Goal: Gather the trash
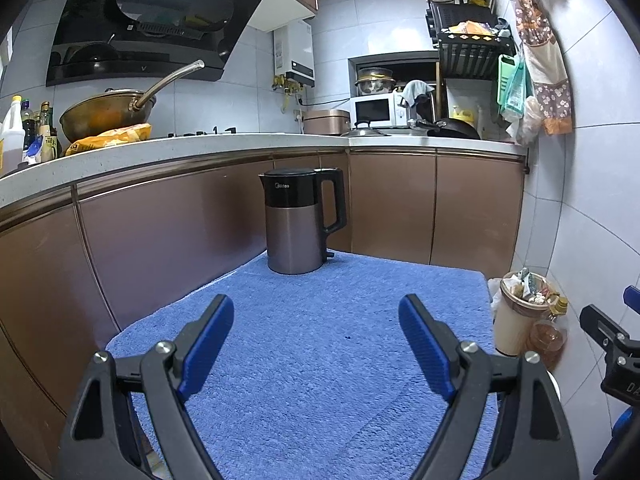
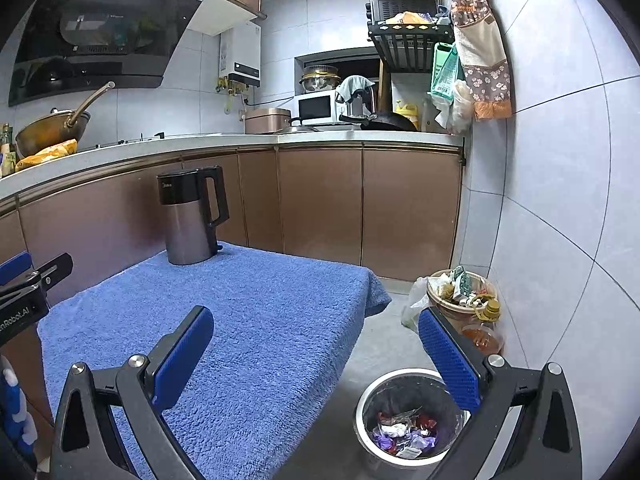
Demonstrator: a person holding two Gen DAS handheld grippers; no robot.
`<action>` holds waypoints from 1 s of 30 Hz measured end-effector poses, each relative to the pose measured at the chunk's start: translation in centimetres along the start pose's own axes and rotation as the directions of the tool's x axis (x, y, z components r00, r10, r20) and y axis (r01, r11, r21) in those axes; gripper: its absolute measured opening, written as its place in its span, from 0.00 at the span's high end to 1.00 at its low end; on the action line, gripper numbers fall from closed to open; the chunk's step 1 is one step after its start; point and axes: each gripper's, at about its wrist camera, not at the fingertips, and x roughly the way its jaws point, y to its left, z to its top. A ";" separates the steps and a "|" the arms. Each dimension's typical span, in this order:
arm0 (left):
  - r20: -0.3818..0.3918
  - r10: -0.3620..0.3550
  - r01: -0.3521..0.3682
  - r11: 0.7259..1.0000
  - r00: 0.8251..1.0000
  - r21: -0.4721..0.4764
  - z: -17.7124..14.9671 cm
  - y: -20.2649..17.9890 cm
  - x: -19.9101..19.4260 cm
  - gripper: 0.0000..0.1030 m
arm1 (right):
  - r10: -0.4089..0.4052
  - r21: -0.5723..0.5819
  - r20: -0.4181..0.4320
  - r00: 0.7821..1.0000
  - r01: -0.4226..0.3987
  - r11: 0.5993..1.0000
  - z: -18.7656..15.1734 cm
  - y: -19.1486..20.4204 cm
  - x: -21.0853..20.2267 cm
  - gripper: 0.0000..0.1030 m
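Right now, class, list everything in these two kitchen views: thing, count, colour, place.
Fluffy blue towel: one, blue, covering the low table.
Electric kettle with black handle: one, grey and black, towel's far end.
Round steel bin of wrappers: one, silver, floor beside table.
Overfilled cream bin: one, cream, by wall.
Brass-coloured wok: one, on the counter.
White microwave: one, counter corner.
Left hand-held gripper: open, over towel.
Right hand-held gripper: open, near table edge.
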 end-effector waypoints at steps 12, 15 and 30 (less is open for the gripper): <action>0.000 -0.018 0.018 1.000 1.000 -0.009 0.3 0.5 -0.3 0.18 | -0.005 0.005 0.003 1.000 0.005 1.000 0.1 -0.2 -0.6 0.00; -0.003 -0.020 0.020 1.000 1.000 -0.015 0.3 0.6 -0.4 0.18 | -0.005 0.004 0.003 1.000 0.005 1.000 0.1 -0.2 -0.6 0.00; 0.029 -0.024 0.024 1.000 0.999 -0.010 0.4 0.6 -1.3 0.18 | -0.006 0.005 0.010 1.000 0.006 1.000 0.3 -0.4 -0.8 0.00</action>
